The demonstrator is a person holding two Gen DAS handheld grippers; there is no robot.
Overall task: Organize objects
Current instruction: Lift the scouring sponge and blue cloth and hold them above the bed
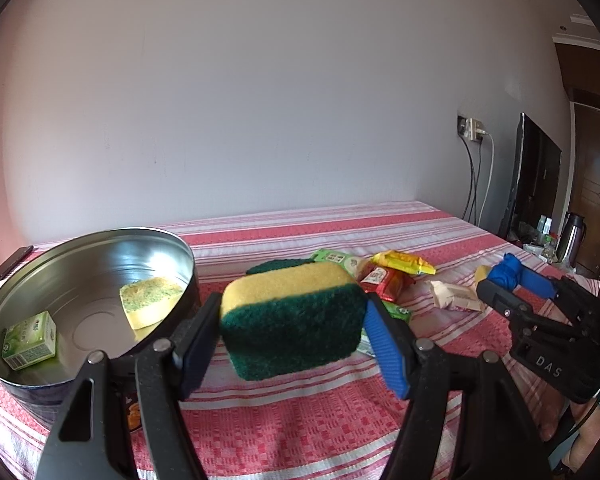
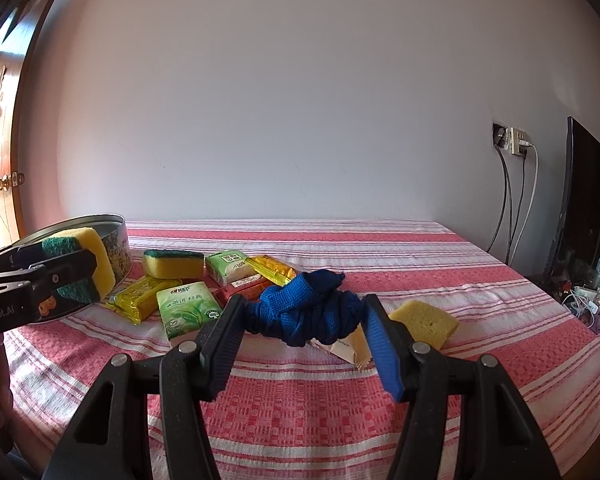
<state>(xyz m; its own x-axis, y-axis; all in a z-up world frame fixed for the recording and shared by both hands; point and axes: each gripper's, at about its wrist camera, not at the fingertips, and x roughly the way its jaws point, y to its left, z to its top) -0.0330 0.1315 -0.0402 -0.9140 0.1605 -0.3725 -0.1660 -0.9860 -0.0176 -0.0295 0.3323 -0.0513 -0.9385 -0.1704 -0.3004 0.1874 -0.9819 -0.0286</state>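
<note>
The left gripper [image 1: 294, 322] was clamped on a yellow-and-green scouring sponge [image 1: 292, 316], pads pressed against its two ends, holding it off the striped cloth [image 1: 300, 420], tilted slightly downward. Just to its left stood the round metal tin [image 1: 60, 384], open-topped, with a worn sponge piece [image 1: 150, 300] and a green tissue pack [image 1: 30, 340] inside; the held sponge hung beside the tin's near rim.

The right gripper [image 2: 304, 322] gripped a bunched blue knit cloth [image 2: 304, 312] between its pads, raised above the table, also pitched a little down. Behind it lay a second sponge [image 2: 174, 263], green tissue packs [image 2: 188, 312] and yellow packets [image 2: 142, 298]; a bare yellow sponge [image 2: 424, 322] sat just right. The cloth's far side and right half lay open up to the wall.
</note>
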